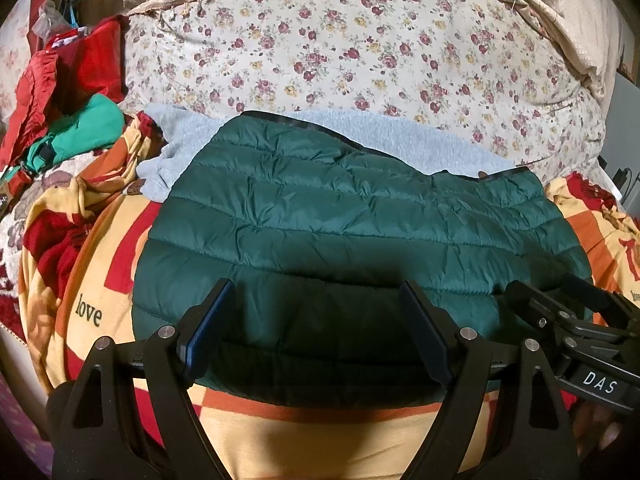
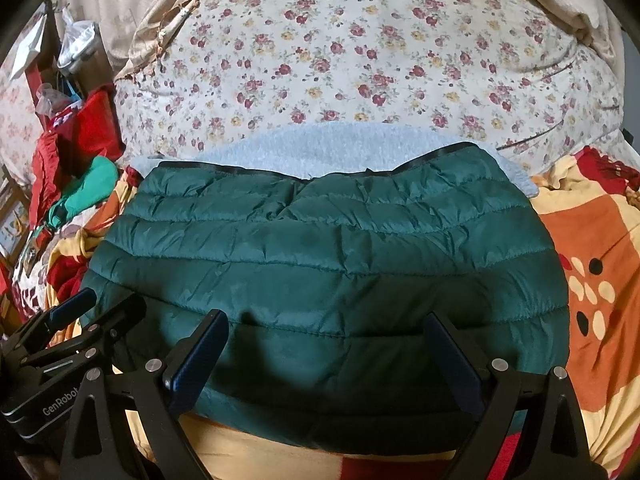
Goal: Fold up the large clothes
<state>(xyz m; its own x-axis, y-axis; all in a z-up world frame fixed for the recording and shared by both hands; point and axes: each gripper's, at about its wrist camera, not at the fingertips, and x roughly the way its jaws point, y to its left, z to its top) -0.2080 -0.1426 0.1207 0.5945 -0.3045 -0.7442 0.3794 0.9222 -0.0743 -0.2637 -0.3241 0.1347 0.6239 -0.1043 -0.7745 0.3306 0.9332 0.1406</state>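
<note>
On the bed, biggest thing first: floral quilt (image 1: 360,40) fills the far half, orange/yellow/red patterned blanket (image 1: 100,280) covers the near half. Pile of red and green clothes (image 1: 72,112) sits off at the left edge, apart from the work area.

Task item: dark green quilted puffer jacket (image 1: 340,232), lying flat on the patterned blanket, centre of both views. Far edge overlaps a pale blue fleece (image 1: 400,136) that sticks out behind it, toward the quilt.

Progress, my read: jacket looks mostly folded. It's a compact rectangular block, no sleeves showing, black-bound hem (image 2: 420,160) running along the far side. Hem line dips in the middle in the right wrist view, so two layers probably meet there, not perfectly square. Can't tell if another fold in half is planned. Left over: maybe one more fold or a tidy, then the fleece and the side pile, if those count.

Look of it: shiny nylon, horizontal stitched channels, puffy, light creasing. Likely springy, may not stay flat.

Left gripper (image 1: 316,332): jaws wide apart, nothing between them, hovering over the jacket's near edge, no pad contact visible. Right gripper (image 2: 324,360): same, jaws spread, empty, above the near edge. Grippers sit side by side; each shows in the other's view.
</note>
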